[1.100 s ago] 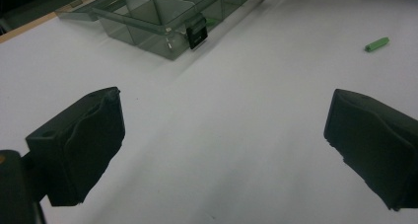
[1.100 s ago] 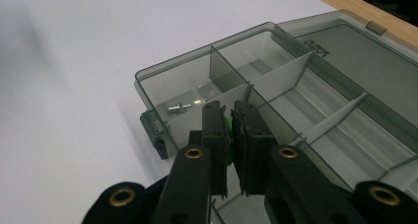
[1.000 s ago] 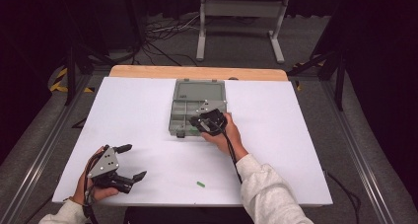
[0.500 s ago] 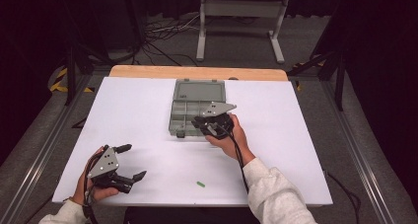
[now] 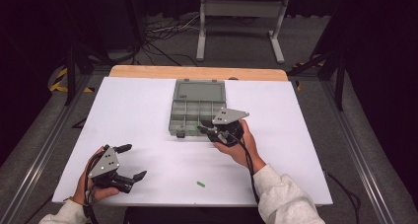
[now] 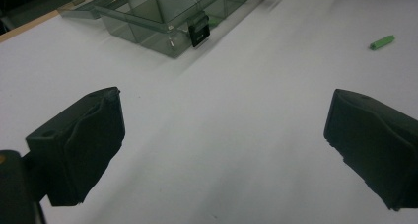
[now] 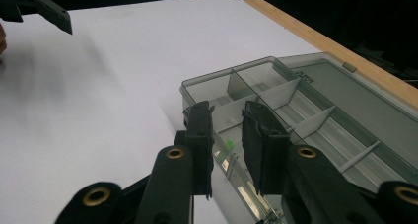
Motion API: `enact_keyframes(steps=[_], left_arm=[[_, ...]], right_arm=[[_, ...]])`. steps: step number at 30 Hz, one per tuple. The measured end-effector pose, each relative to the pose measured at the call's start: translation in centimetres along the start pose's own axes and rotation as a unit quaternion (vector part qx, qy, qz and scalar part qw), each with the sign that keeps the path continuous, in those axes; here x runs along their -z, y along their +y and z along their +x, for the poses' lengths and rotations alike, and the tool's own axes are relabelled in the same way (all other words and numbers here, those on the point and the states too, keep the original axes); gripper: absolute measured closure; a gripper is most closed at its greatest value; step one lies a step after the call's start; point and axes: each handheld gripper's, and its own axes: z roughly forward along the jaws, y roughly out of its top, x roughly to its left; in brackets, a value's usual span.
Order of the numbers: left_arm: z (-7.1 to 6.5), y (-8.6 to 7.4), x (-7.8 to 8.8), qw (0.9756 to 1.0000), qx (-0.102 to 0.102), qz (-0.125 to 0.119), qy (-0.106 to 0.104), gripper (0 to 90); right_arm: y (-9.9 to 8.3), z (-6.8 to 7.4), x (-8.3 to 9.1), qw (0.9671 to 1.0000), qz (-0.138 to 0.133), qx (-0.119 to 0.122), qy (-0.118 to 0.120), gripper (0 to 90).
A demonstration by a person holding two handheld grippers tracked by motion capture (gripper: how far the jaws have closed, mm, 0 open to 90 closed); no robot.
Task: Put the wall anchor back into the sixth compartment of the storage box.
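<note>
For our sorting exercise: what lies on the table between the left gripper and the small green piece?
Nothing: in the high view, bare white table runs from the left gripper to the green piece; the left gripper view shows the same.

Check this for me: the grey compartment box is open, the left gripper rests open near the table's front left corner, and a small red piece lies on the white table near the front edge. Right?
Not quite. The small piece near the front edge is green, not red; the high view shows it. The rest holds: the grey compartment box is open, and the left gripper rests open near the front left corner of the white table.
</note>
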Motion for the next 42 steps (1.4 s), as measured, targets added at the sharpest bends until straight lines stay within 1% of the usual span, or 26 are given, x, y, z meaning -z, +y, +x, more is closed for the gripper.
enact_keyframes(steps=[2,4,6,10,16,20,21,27,28,34,35,36,37,42], left_arm=[[0.0,0.0,0.0,1.0,-0.002,0.0,0.002,3.1],[0.0,0.0,0.0,1.0,-0.001,0.0,0.002,3.1],[0.0,0.0,0.0,1.0,0.0,0.0,0.001,3.1],[0.0,0.0,0.0,1.0,-0.003,0.001,0.002,3.1],[0.0,0.0,0.0,1.0,-0.003,0.001,0.001,3.2],[0.0,0.0,0.0,1.0,-0.003,0.001,0.001,3.2],[0.0,0.0,0.0,1.0,-0.003,0.001,0.001,3.2],[0.0,0.0,-0.1,1.0,-0.004,0.002,0.001,3.2],[0.0,0.0,-0.1,1.0,-0.004,0.002,0.001,3.1],[0.0,0.0,-0.1,1.0,-0.003,0.002,0.001,3.2],[0.0,0.0,-0.1,1.0,-0.004,0.002,0.002,3.2],[0.0,0.0,-0.1,1.0,-0.004,0.002,0.002,3.2],[0.0,0.0,-0.1,1.0,-0.002,0.002,0.001,3.2],[0.0,0.1,-0.1,1.0,-0.003,0.001,0.002,3.1]], right_arm=[[-0.1,0.3,0.6,1.0,-0.004,0.001,0.003,72.8],[-0.1,0.3,0.7,1.0,-0.005,0.002,0.002,72.6],[-0.2,0.6,1.4,0.9999,-0.007,0.006,0.004,71.6],[-0.4,0.8,1.9,0.9999,-0.01,0.008,0.006,70.7],[-0.4,1.3,3.2,0.9998,-0.017,0.009,0.008,66.7],[-0.6,1.5,3.5,0.9998,-0.015,0.007,0.01,63.4],[-0.7,1.7,3.5,0.9998,-0.011,0.009,0.013,62.0],[-1.0,2.1,3.8,0.9998,-0.008,0.012,0.016,58.9],[-1.0,2.3,3.9,0.9997,-0.008,0.011,0.019,57.4],[-1.3,2.6,4.3,0.9998,-0.006,0.01,0.018,50.9],[-1.4,2.7,4.4,0.9998,-0.005,0.011,0.018,48.0],[-1.4,2.7,4.4,0.9998,-0.005,0.011,0.018,48.0],[-1.4,2.8,4.5,0.9998,-0.004,0.011,0.019,46.5],[-1.9,3.0,4.6,0.9999,0.0,0.009,0.013,32.3]])
